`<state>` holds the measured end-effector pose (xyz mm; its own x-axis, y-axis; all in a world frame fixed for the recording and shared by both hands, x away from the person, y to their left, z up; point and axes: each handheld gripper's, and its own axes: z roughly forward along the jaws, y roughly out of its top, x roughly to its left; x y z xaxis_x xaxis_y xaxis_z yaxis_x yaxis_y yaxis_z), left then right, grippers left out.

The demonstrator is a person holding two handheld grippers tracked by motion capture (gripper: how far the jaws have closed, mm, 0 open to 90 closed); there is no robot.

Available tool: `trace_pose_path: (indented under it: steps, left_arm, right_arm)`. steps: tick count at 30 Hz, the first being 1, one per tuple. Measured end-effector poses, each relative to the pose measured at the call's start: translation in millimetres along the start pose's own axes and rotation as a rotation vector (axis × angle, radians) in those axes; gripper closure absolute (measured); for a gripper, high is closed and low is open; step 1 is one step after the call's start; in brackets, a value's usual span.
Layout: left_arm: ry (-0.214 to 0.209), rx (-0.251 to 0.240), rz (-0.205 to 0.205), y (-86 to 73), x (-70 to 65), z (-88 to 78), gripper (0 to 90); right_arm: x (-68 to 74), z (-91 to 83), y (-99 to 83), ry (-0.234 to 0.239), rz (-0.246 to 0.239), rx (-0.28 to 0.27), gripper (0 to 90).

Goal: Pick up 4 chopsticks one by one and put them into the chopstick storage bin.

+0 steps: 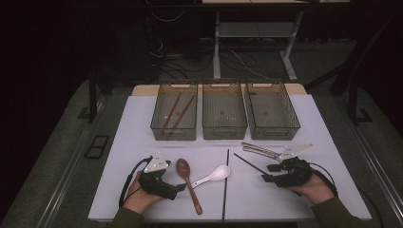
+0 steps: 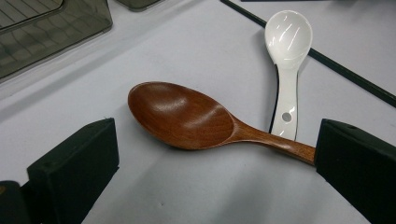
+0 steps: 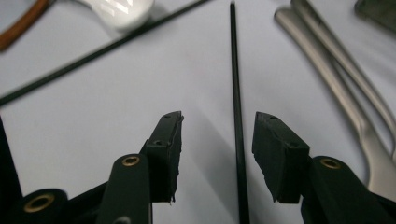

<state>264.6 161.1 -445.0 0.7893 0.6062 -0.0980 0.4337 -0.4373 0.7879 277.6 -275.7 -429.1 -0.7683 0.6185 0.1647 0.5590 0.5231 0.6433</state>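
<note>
You had two chopsticks (image 1: 173, 114) binned; your right claw (image 3: 217, 154) stood apart astride a black chopstick (image 3: 237, 112), left claw (image 2: 210, 168) apart by the wooden spoon (image 2: 187, 116), both unlifted.

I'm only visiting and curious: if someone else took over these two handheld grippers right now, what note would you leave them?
Left gripper: open, at the wooden spoon, nothing gripped.
Right gripper: open, a black chopstick lies between its jaws, not pinched.
White spoon, a second black chopstick and metal cutlery lie on the table.
Done: two brown chopsticks in the left bin.
Left: apparently sorting everything else; the other two bins hold nothing.
</note>
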Motion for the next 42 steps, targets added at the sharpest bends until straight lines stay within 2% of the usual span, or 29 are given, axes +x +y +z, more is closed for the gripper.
trace_pose_path:
  steps: [8,11,18,25,32,42]
  left_arm:
    - [-0.007,0.004,0.008,0.0,-1.1,1.2,0.0]
    - [-0.010,0.012,0.009,-0.3,-1.8,1.8,0.0]
    - [-0.015,0.016,0.015,-0.7,-1.8,1.9,0.0]
    - [-0.014,0.017,0.015,-0.8,-1.8,2.1,0.0]
    - [-0.016,0.020,0.018,-1.0,-2.0,2.5,0.0]
    - [-0.019,0.023,0.020,-1.2,-2.2,2.7,0.0]
  right_arm:
    - [-2.2,-4.0,-17.9,-0.036,-0.018,0.038,61.8]
    - [-2.4,-2.4,-17.6,-0.033,-0.029,0.052,66.6]
    - [-1.8,-1.1,-18.1,-0.070,-0.060,0.071,76.5]
    - [3.0,0.9,-14.7,-0.108,-0.112,0.102,78.2]
    - [-0.5,1.0,-13.4,-0.093,-0.112,0.112,84.6]
    - [-4.0,0.5,-13.5,-0.071,-0.101,0.108,85.5]
